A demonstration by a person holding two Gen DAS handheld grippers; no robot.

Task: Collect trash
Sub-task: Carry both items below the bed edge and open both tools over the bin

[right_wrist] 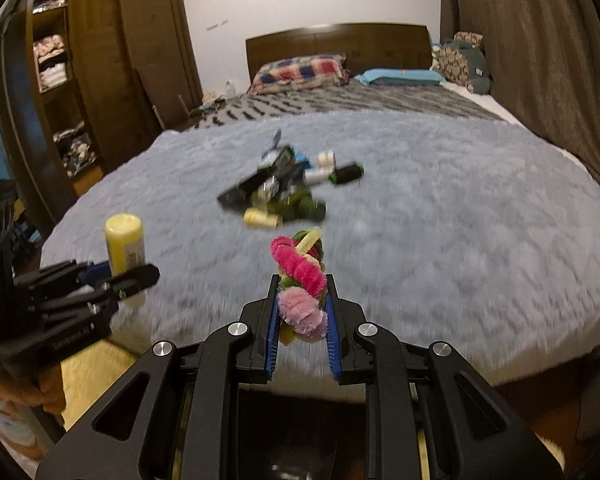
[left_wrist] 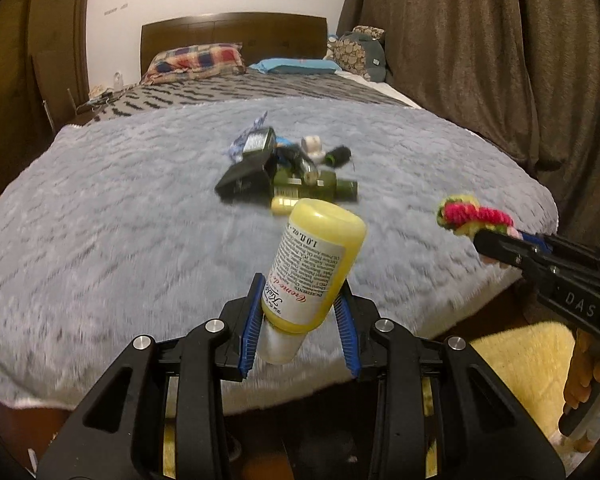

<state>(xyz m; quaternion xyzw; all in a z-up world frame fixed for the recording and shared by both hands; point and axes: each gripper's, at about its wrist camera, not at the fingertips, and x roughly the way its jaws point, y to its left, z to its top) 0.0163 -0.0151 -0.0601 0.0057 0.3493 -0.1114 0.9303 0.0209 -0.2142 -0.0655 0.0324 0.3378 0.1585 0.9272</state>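
Left gripper clamped on yellow lotion bottle, bottle tilted, cap end down between blue pads, raised above near edge of bed. Right gripper squeezed tight on fuzzy pipe-cleaner bundle, pink, magenta, yellow-green, also above near edge. Remaining trash pile lies mid-blanket, well apart from both: green bottle, small yellow bottle, black pouch, wrappers. Plaid pillow at headboard end.

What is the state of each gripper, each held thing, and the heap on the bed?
Left gripper: shut on the yellow bottle.
Yellow bottle: held, tilted, off the bed.
Right gripper: shut on the fuzzy bundle.
Fuzzy bundle: held, lifted.
Heap: lying on the blanket.
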